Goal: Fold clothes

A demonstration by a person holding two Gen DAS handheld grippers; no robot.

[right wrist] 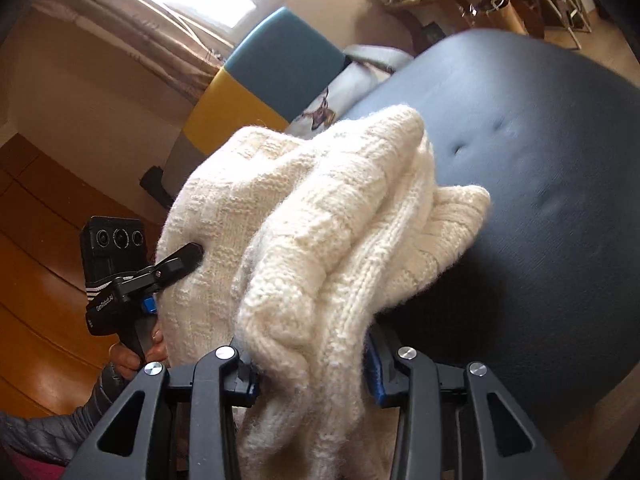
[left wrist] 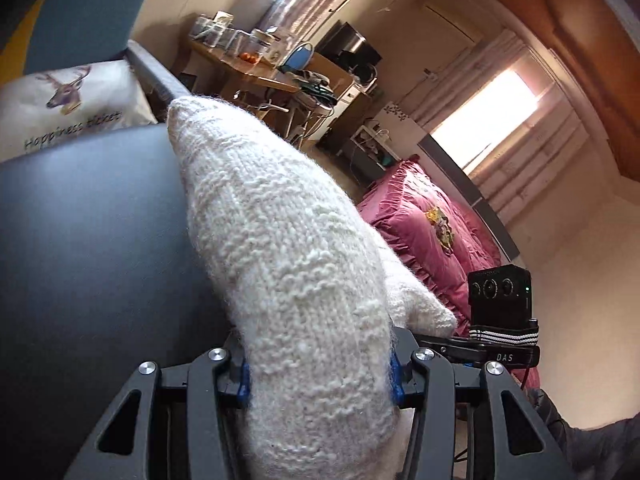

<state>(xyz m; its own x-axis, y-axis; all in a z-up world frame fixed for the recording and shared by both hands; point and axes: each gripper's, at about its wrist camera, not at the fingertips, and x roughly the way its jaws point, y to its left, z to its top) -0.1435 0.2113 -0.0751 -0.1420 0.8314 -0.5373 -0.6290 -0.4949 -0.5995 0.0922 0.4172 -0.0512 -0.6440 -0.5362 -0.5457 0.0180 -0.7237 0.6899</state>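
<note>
**Cream knit held in both grippers over the dark seat**

The cream chunky-knit woollen sweater [left wrist: 288,264] is bunched and lifted above the dark blue-grey padded seat [left wrist: 92,240], whose smooth cover shows shallow tufted dimples in the right wrist view. The left gripper [left wrist: 320,376] has its fingers closed on a thick, rounded fold of the knit, which fills the gap between the blue pads. The right gripper [right wrist: 312,372] likewise clamps a gathered, ribbed bundle of the sweater, the rest draping forward over the seat in soft, fuzzy folds.

Beyond the seat's far edge lies a white cushion printed with a stag [left wrist: 68,104], against a teal and yellow backrest [right wrist: 276,68]. Beside the seat, a pink ruffled quilt [left wrist: 432,232] lies well apart. Most of the seat surface next to the sweater is bare.
</note>
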